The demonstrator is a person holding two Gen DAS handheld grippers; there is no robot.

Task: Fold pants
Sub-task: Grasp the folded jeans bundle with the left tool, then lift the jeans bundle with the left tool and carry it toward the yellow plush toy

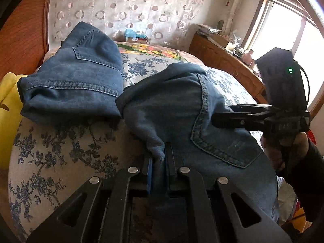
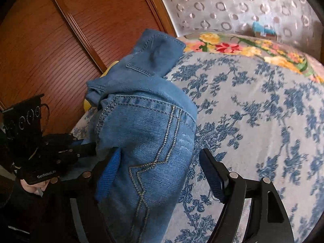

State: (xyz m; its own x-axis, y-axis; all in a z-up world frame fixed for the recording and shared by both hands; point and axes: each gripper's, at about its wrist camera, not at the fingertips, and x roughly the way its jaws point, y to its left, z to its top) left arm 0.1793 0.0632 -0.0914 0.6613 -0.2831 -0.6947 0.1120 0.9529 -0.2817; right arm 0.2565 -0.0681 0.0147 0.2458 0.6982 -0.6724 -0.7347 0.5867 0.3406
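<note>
A: What fills the scene?

B: A bed under a blue-flowered cover (image 1: 66, 151), wooden wardrobe (image 2: 50, 46) beside it. On the cover lie blue jeans (image 1: 162, 109), bunched into two humps, pockets up.

A: And the grippers?

B: The left gripper (image 1: 160, 162) has its jaws nearly together, pinching a denim fold. The right gripper (image 2: 162, 166) stands wide open, the jeans lying between its fingers.

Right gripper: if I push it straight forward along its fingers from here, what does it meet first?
The jeans: the right gripper is open, the denim already between its fingers. Beyond lie the floral bedspread and a second pair of jeans; depth is unclear.
</note>
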